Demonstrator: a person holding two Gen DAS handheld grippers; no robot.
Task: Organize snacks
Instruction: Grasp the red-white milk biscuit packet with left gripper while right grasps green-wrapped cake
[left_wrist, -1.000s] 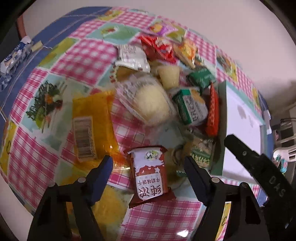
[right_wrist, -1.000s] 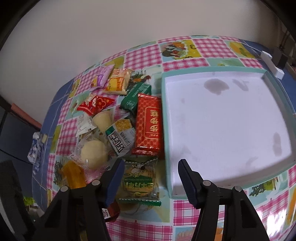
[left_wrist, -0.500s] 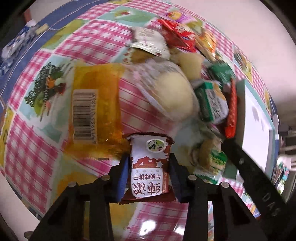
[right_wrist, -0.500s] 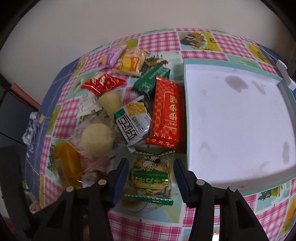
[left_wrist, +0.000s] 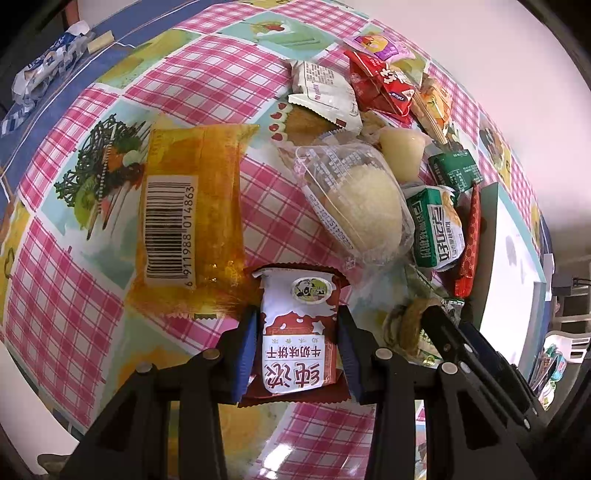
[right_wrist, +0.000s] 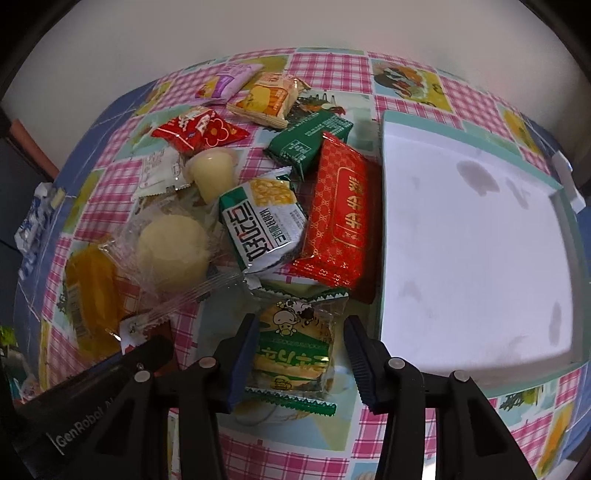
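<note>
Left gripper (left_wrist: 297, 345) clamps the brown milk-biscuit packet (left_wrist: 297, 332); right gripper (right_wrist: 299, 354), just closing, brackets the green cookie packet (right_wrist: 291, 350) beside the tray (right_wrist: 384, 221): squeeze fully before lifting.

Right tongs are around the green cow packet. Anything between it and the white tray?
Nothing visible. The right tongs have just been closing with the green cow packet between them; the rim of the white tray lies directly beside it, with bare tablecloth between. The red packet sits farther back.
</note>
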